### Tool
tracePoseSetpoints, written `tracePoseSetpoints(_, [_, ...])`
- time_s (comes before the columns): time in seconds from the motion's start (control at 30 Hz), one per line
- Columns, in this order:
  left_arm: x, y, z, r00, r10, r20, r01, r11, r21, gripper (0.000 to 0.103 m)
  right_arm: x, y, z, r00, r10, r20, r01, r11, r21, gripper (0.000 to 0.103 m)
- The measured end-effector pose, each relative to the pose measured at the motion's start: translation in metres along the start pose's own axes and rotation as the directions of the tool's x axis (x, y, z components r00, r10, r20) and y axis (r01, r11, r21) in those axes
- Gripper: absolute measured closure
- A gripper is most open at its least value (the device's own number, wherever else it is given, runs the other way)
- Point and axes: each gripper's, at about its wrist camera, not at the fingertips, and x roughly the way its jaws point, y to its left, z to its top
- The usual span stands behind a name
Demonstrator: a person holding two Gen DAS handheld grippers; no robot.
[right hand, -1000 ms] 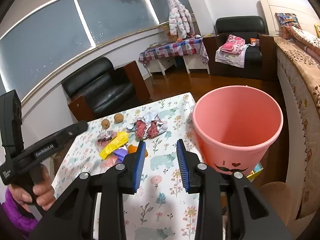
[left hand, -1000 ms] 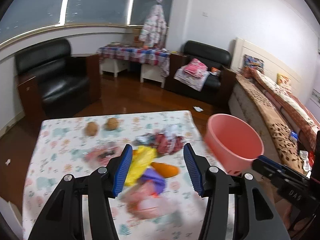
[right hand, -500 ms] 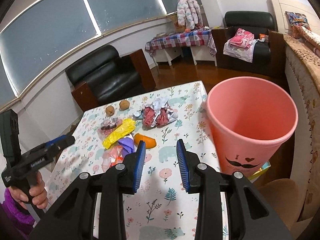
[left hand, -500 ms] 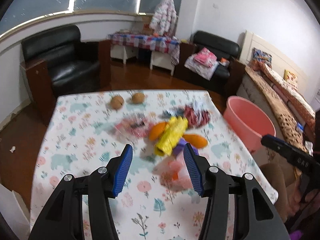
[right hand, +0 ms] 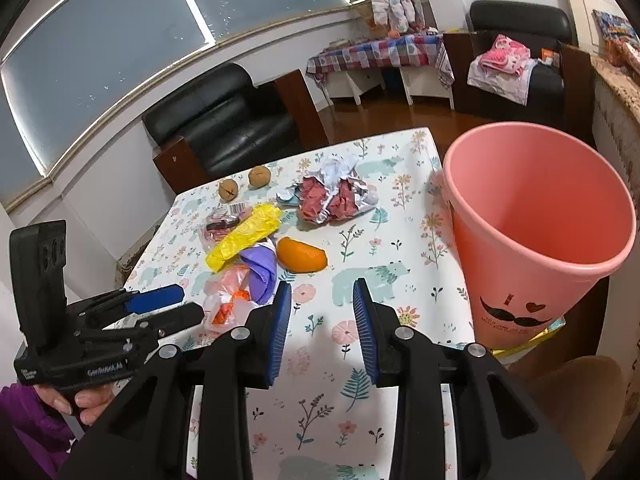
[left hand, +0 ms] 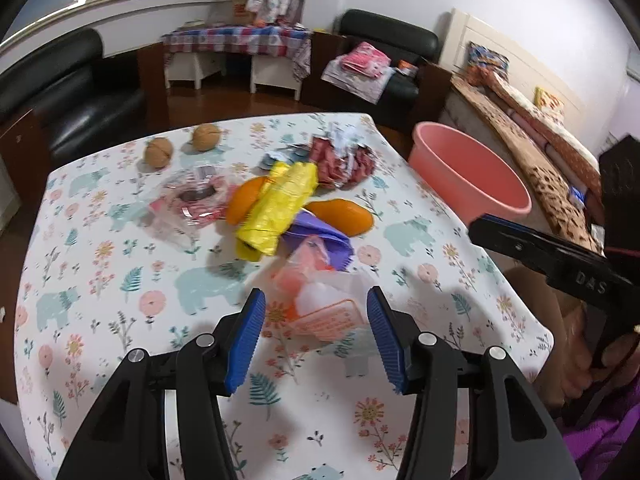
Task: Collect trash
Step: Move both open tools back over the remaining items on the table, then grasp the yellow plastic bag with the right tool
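Observation:
A heap of trash lies on the floral tablecloth (left hand: 120, 264): a clear pink-orange plastic bag (left hand: 320, 300), a yellow wrapper (left hand: 280, 204), a purple scrap (left hand: 324, 240), orange peels (left hand: 340, 216), a red-and-silver wrapper (left hand: 344, 156) and a clear pink wrapper (left hand: 192, 204). My left gripper (left hand: 316, 332) is open, its blue pads on either side of the plastic bag, just above it. My right gripper (right hand: 322, 322) is open and empty over the tablecloth, right of the heap (right hand: 256, 236). A pink bin (right hand: 536, 232) stands beside the table's right edge.
Two walnuts (left hand: 180, 146) sit at the table's far side. Black armchairs (right hand: 224, 120), a checked side table (left hand: 240, 40) and a sofa with a patterned cover (left hand: 540, 136) surround the table. The right gripper's body (left hand: 560, 264) shows at the right in the left wrist view.
My left gripper has drawn back and come down toward the near end of the heap, so the plastic bag now lies between its pads. My right gripper stayed over the table, drifting slightly.

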Motion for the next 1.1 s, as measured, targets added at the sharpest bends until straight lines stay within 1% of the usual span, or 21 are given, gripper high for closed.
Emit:
tracePoseSetpoints(0.13, [0.016, -0.007, 0.000, 0.999, -0.016, -0.050, 0.017, 0.999, 0.032, 0.051, 0.005, -0.002, -0.001, 1.000, 0.008, -0.011, -0.008, 1.000, 0.011, 0.070])
tracePoseSetpoints(0.23, [0.027, -0.006, -0.001, 0.997, -0.017, -0.076, 0.019, 0.999, 0.028, 0.050, 0.011, -0.002, -0.003, 1.000, 0.014, -0.027, -0.014, 1.000, 0.012, 0.070])
tracePoseSetpoints(0.27, [0.029, -0.005, -0.001, 0.997, -0.016, -0.080, 0.018, 0.999, 0.027, 0.051, 0.012, -0.001, -0.003, 0.999, 0.015, -0.031, -0.015, 1.000, 0.013, 0.070])
tracePoseSetpoints(0.3, [0.030, -0.004, -0.001, 0.997, -0.026, -0.074, 0.028, 0.999, 0.024, 0.055, 0.013, -0.002, -0.004, 0.999, 0.018, -0.036, -0.018, 1.000, 0.014, 0.070])
tracePoseSetpoints(0.33, [0.030, -0.003, -0.001, 0.996, -0.051, -0.069, 0.053, 0.998, 0.019, 0.068, 0.015, -0.002, -0.004, 0.999, 0.024, -0.041, -0.024, 1.000, 0.018, 0.070])
tracePoseSetpoints(0.37, [0.030, -0.002, 0.000, 0.996, -0.053, -0.066, 0.054, 0.998, 0.017, 0.070, 0.016, -0.002, -0.004, 0.999, 0.027, -0.044, -0.026, 0.999, 0.021, 0.070])
tracePoseSetpoints(0.47, [0.026, 0.004, -0.002, 0.996, -0.065, -0.055, 0.066, 0.998, 0.011, 0.073, 0.019, -0.001, -0.003, 0.998, 0.047, -0.050, -0.046, 0.999, 0.026, 0.070])
tracePoseSetpoints(0.53, [0.020, 0.009, -0.004, 0.996, -0.074, -0.047, 0.075, 0.997, 0.009, 0.073, 0.021, 0.003, -0.002, 0.996, 0.063, -0.058, -0.062, 0.998, 0.020, 0.070])
tracePoseSetpoints(0.63, [0.005, 0.019, -0.008, 0.998, -0.068, -0.020, 0.068, 0.998, 0.008, 0.073, 0.026, 0.016, 0.004, 0.993, 0.098, -0.063, -0.099, 0.995, -0.018, 0.070])
tracePoseSetpoints(0.73, [-0.009, 0.031, -0.015, 0.998, -0.057, -0.006, 0.057, 0.998, -0.011, 0.073, 0.034, 0.028, 0.012, 0.994, 0.092, -0.065, -0.097, 0.992, -0.077, 0.070])
tracePoseSetpoints(0.8, [-0.018, 0.039, -0.020, 0.999, -0.045, 0.006, 0.045, 0.998, -0.034, 0.073, 0.045, 0.033, 0.018, 0.994, 0.076, -0.082, -0.086, 0.989, -0.119, 0.070])
tracePoseSetpoints(0.87, [-0.024, 0.048, -0.024, 0.999, -0.033, 0.021, 0.034, 0.997, -0.063, 0.073, 0.056, 0.034, 0.025, 0.992, 0.064, -0.108, -0.078, 0.989, -0.127, 0.070])
tracePoseSetpoints(0.9, [-0.027, 0.052, -0.025, 0.999, -0.025, 0.026, 0.027, 0.996, -0.080, 0.073, 0.060, 0.035, 0.029, 0.987, 0.086, -0.133, -0.101, 0.989, -0.108, 0.070])
tracePoseSetpoints(0.93, [-0.029, 0.056, -0.026, 0.999, -0.021, 0.030, 0.023, 0.995, -0.094, 0.073, 0.062, 0.040, 0.035, 0.978, 0.148, -0.150, -0.160, 0.984, -0.074, 0.070])
tracePoseSetpoints(1.03, [-0.035, 0.068, -0.030, 0.999, -0.018, 0.045, 0.024, 0.991, -0.128, 0.073, 0.067, 0.058, 0.040, 0.956, 0.243, -0.167, -0.255, 0.965, -0.056, 0.070])
tracePoseSetpoints(1.07, [-0.038, 0.073, -0.031, 0.999, -0.013, 0.051, 0.021, 0.990, -0.141, 0.073, 0.075, 0.067, 0.039, 0.938, 0.280, -0.204, -0.292, 0.956, -0.034, 0.070])
tracePoseSetpoints(1.1, [-0.040, 0.077, -0.032, 0.999, -0.009, 0.053, 0.017, 0.989, -0.149, 0.073, 0.081, 0.070, 0.037, 0.928, 0.296, -0.227, -0.306, 0.952, -0.010, 0.070])
